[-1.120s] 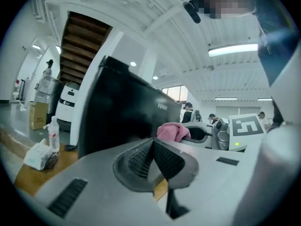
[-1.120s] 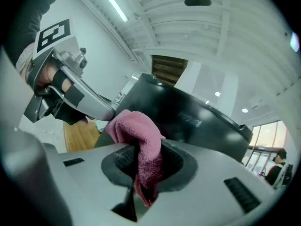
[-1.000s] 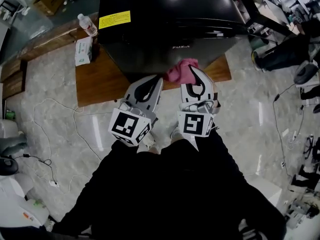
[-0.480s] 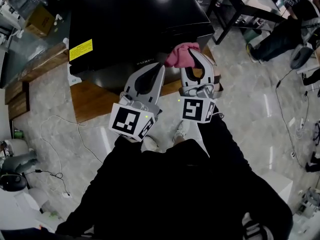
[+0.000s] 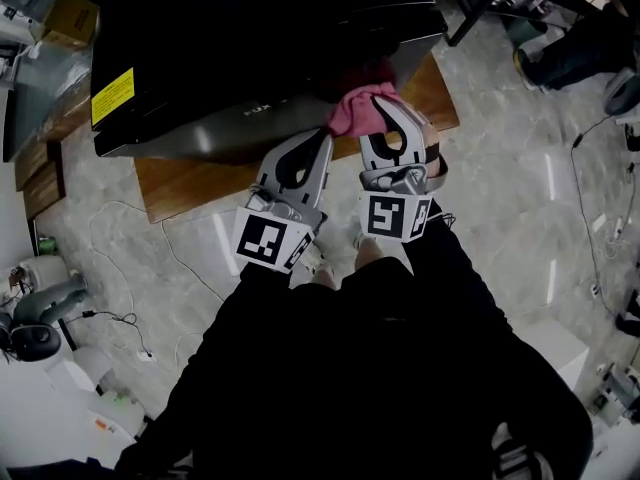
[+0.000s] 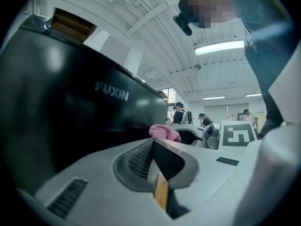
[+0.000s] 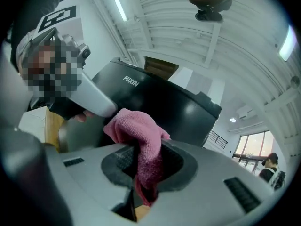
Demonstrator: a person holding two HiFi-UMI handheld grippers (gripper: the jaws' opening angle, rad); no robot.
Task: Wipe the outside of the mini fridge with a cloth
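Two grippers: held side by side in front of the person's dark-clad legs, both pointing at the mini fridge.
Left gripper: clenched with nothing in it; its own view shows the jaws pressed together at the tips. It sits just short of the fridge's front face.
Right gripper: clamped on the pink cloth; in its own view the fabric is pinched between the jaws and bunches out past the tips.
Cloth: held up at the lower front of the fridge, near the fridge's right corner; whether it touches cannot be told.
Mini fridge: black and glossy, with a yellow label on top and pale lettering on the front.
Bench: a low wooden one carrying the fridge, its bare edge showing beneath both grippers.
Floor: pale marbled tile, with a thin cable trailing at the left.
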